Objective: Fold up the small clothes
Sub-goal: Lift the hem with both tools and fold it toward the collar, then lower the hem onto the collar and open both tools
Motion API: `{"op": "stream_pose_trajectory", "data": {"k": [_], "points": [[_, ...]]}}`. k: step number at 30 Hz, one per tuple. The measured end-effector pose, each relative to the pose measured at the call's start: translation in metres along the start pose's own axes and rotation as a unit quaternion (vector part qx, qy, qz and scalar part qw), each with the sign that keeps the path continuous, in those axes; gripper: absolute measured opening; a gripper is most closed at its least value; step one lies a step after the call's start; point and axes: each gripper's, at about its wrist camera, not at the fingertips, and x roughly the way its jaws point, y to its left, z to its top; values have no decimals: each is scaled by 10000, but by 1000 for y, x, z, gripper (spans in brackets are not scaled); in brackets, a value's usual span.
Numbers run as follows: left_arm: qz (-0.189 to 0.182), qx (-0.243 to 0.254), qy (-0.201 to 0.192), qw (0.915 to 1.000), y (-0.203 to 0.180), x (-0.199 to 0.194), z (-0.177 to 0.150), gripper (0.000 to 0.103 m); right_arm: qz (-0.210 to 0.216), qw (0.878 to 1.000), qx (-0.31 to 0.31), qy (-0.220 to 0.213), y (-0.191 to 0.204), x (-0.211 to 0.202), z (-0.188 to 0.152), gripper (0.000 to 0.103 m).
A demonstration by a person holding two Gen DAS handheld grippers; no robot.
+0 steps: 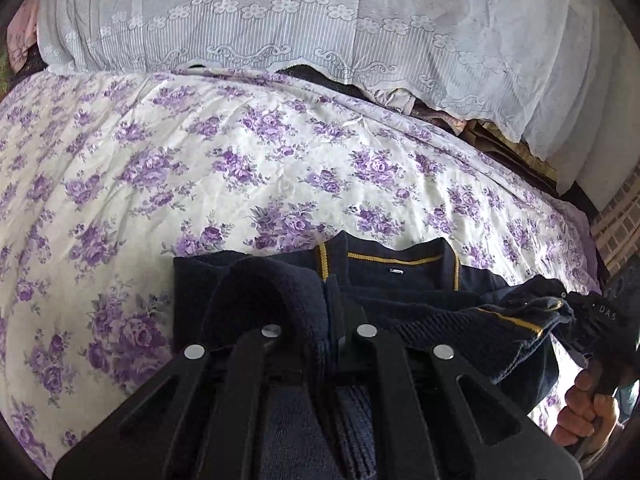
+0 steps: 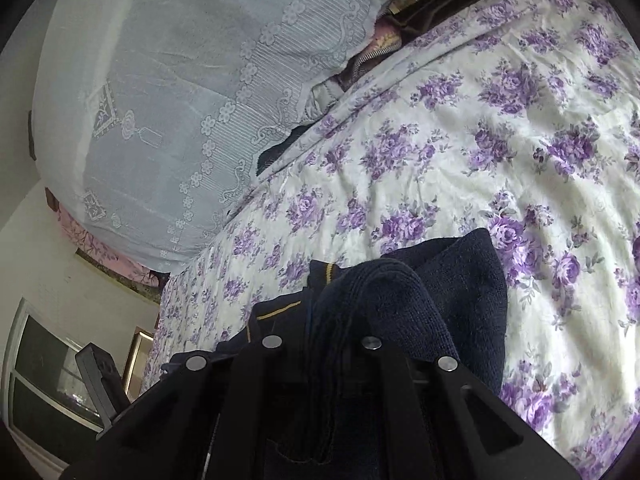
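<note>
A small navy knitted garment (image 1: 392, 280) with thin yellow stripes at its collar hangs bunched over the floral bed sheet (image 1: 240, 160). My left gripper (image 1: 328, 304) is shut on one fold of it, and the cloth covers the fingertips. At the right edge of the left wrist view, my right gripper (image 1: 580, 312) pinches another striped edge of the garment, with a person's hand (image 1: 588, 412) on its handle. In the right wrist view the navy garment (image 2: 452, 292) drapes over my right gripper (image 2: 324, 316), which is shut on it with the fingertips hidden.
A pale lace cover (image 1: 320, 20) lies over a pile along the far side of the bed, with darker clothes (image 2: 360, 64) peeking out beneath it. The bed's edge drops to a tiled floor (image 1: 616, 220) on the right. A window (image 2: 48, 380) shows at the lower left.
</note>
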Motion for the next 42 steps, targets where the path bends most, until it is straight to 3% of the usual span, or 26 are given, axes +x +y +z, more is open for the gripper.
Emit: {"op": "stream_pose_trajectory", "data": {"k": [4,6,8,9,10,11,12,15,17,19,22,25,27,29,30,32,34,35,36,38,42], "points": [[-135,-418,476,9979,19,35,-5,11,-325,9993,-53,186,-16,25,-2,10],[-280,-521,479,9971,25,36,-4,12,-232,9995,-8,209,-19,26,0,12],[-469,-527,374,9968,27,28,-1,15,-129,9998,-73,152,-15,21,2,26],[-570,-546,261,9965,28,21,0,20,-74,9999,-102,26,-12,14,3,45],[-628,-572,144,9963,29,15,1,23,-51,9997,-140,-185,-8,5,5,57],[-639,-581,50,9962,29,10,2,33,-7,9991,-205,-362,-3,-5,6,58],[-594,-583,-35,9965,29,5,4,47,93,9983,-270,-511,1,-14,9,59],[-426,-609,-197,9970,32,-3,6,57,90,9947,-416,-931,10,-38,15,57],[241,-624,-460,9967,34,-10,7,72,77,9924,-611,-1070,16,-47,15,43],[605,-519,-646,9947,33,-16,8,73,161,9913,-776,-1051,24,-49,13,29],[581,-281,-660,9957,20,-17,10,73,113,9897,-1148,-844,40,-39,7,26],[804,180,-551,9951,-5,-7,15,76,-136,9891,-1337,-599,52,-17,2,26],[1109,474,-430,9918,-19,4,20,92,-252,9891,-1396,-405,58,2,4,28],[1584,708,-428,9839,-27,18,25,94,-377,9879,-1443,-427,60,15,8,30],[1873,728,-422,9787,-27,27,29,94,-453,9870,-1485,-420,60,23,10,37],[2088,651,-222,9755,-18,44,33,97,-711,9834,-1611,-431,54,38,13,50],[2263,431,151,9730,1,69,31,99,-1384,9733,-1788,-387,39,58,14,57],[2204,267,444,9740,13,85,28,99,-1708,9698,-1732,-165,25,70,15,58],[1995,46,593,9781,24,92,28,99,-1749,9747,-1379,201,8,81,19,58],[1882,-133,475,9809,31,84,31,99,-1468,9856,-836,58,-8,69,27,53],[1919,-108,318,9809,29,73,30,99,-1585,9825,-972,-141,-3,59,21,53]]}}
